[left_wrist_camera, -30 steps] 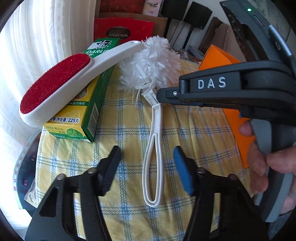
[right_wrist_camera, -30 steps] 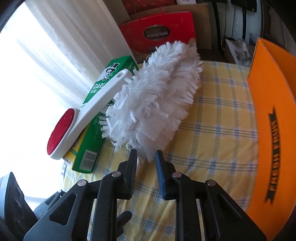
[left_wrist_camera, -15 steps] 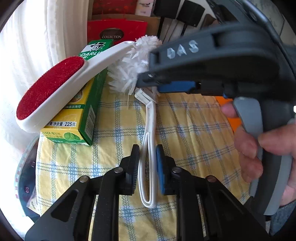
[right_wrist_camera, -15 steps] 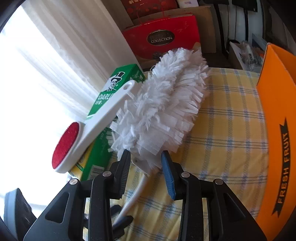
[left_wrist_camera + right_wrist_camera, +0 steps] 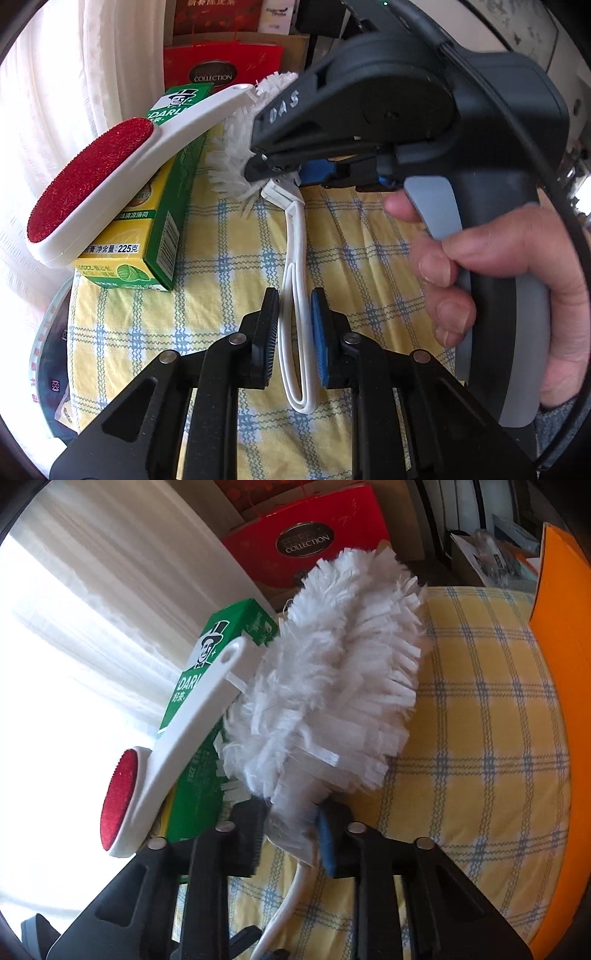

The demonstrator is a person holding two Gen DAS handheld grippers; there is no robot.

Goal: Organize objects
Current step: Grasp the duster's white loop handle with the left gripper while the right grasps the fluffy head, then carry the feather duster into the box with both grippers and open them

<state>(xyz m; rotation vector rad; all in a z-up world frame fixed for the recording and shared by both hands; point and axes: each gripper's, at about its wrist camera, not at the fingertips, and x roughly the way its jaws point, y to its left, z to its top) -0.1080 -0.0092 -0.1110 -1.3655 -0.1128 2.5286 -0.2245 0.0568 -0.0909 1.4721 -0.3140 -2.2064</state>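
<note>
Both tools are on the white duster at once. Left tool (image 5: 293, 332) has its pads closed on the looped end of the duster handle (image 5: 295, 258), which lies flat on the yellow checked cloth of the counter (image 5: 229, 266). Right tool (image 5: 291, 834) is clamped at the other end, where the handle meets the fluffy duster head (image 5: 332, 686), its pads pressed into the base of the strips.

The step in hand looks like a two-handed pick-up of the duster, gripped at both ends and not yet clearly off the cloth. The next move probably calls for lifting both ends together so the thin handle does not bend or twist, and for drawing the head away from its neighbours: the strips touch the white handle of the red lint brush (image 5: 92, 184), which rests slantwise on top of the green toothpaste box (image 5: 162, 229) and could be dragged off.

An orange box (image 5: 561, 664) stands at the right edge of the cloth; only its outer wall shows, so its contents cannot be told. A red gift bag (image 5: 310, 542) stands behind the counter, its inside hidden too.
</note>
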